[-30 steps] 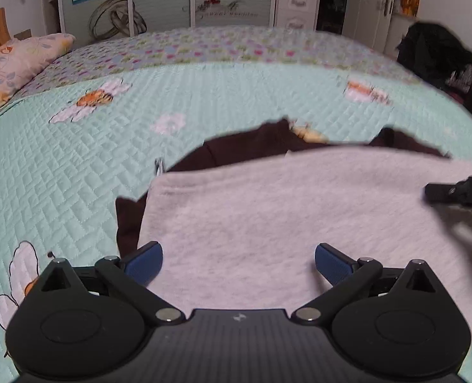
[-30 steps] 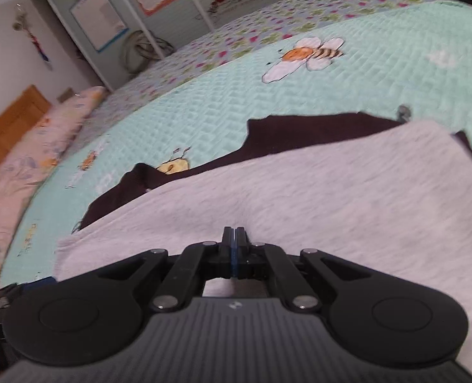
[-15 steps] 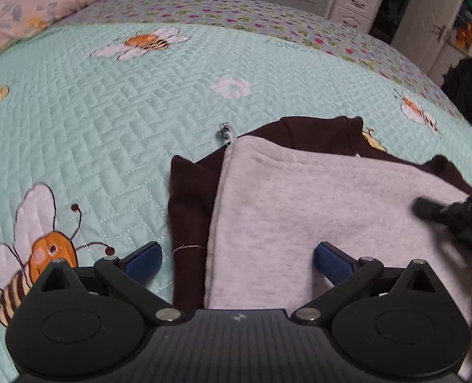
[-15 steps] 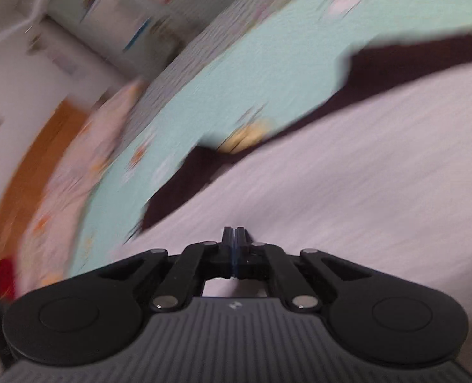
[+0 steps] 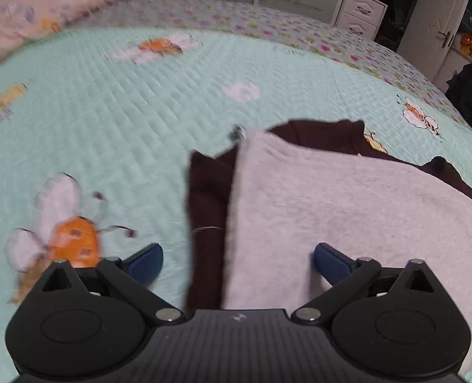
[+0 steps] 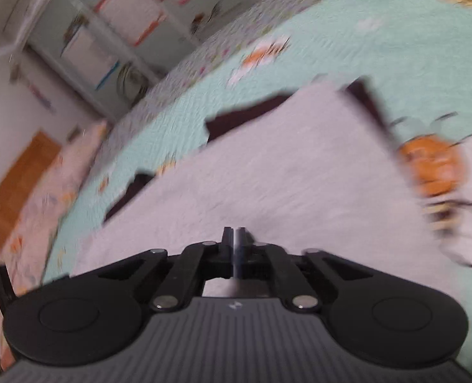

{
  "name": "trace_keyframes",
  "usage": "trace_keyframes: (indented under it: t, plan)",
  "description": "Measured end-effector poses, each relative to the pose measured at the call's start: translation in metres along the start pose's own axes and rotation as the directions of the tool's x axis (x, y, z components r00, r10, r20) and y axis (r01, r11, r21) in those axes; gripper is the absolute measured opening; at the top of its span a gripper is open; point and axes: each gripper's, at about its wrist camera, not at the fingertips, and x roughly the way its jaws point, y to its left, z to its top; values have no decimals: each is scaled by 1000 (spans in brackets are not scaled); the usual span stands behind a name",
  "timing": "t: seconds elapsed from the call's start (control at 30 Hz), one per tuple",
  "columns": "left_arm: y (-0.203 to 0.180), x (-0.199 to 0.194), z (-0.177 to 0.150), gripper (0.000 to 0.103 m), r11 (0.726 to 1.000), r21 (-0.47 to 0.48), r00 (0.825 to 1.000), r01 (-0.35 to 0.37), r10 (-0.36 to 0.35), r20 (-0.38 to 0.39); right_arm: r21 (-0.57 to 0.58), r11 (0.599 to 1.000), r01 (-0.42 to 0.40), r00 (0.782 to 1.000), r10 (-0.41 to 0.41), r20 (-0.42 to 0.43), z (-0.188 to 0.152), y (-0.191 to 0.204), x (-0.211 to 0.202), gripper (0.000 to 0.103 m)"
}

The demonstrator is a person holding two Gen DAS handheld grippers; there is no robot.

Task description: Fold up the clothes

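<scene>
Soft pale-grey fleece garment [image 5: 347, 210]: spread on mint quilted bed [image 5: 108, 121], ahead of both tools. Left tool [image 5: 237, 263] wide open, empty, shifted leftward (dark-brown layer [image 5: 207, 198] now between fingers); right tool [image 6: 234, 239] closed, seemingly empty; fold unfinished.

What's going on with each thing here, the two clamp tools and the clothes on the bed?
left gripper: open, fingers astride the garment's left edge.
right gripper: shut; whether it pinches cloth is unclear.
grey garment: folded, lying flat atop the dark one.
dark garment: underneath, edges sticking out.
quilt: spread flat.
</scene>
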Motion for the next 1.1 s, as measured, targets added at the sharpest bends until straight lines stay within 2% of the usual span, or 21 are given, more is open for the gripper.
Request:
trace_keyframes:
  t: [0.03,0.07,0.13,0.2,0.23,0.37,0.47,0.57,0.67,0.83,1.1]
  plan:
    - [1,-12,-1,99,1000,8,1000,-6,6,24,9,1000,-14,999,14,51,1,-3,-19,28]
    - [6,-27,-5,100,1000,-2,999,3,-2,54,32,999,-35,995,32,93,0,-10,-39,33]
    - [19,-55,-15,100,999,-31,994,12,-9,107,98,994,-55,989,42,139,-3,-29,-72,56]
    - [37,-76,-31,101,995,-93,989,-22,35,143,170,984,-47,987,19,161,-12,-52,-98,61]
    - [45,-83,-38,101,991,-127,988,-37,55,145,198,980,-30,987,-2,159,-18,-61,-105,61]
    - [71,-91,-63,101,975,-221,995,-28,48,85,294,956,-4,992,-34,125,-41,-88,-107,61]
    - [84,-82,-72,101,960,-280,999,7,5,42,334,943,-4,995,-29,94,-51,-94,-86,61]
    - [96,-73,-82,102,940,-338,999,39,-40,2,345,937,-53,995,19,100,-49,-97,-73,63]
    - [91,-65,-81,102,941,-335,998,55,-57,5,358,931,-71,995,42,86,-40,-94,-59,65]
    - [91,-56,-76,102,913,-398,994,87,-104,-21,370,925,-93,995,69,76,-31,-89,-43,70]
    - [96,-52,-68,102,864,-489,981,116,-177,-80,372,919,-129,991,112,67,-29,-93,-42,68]
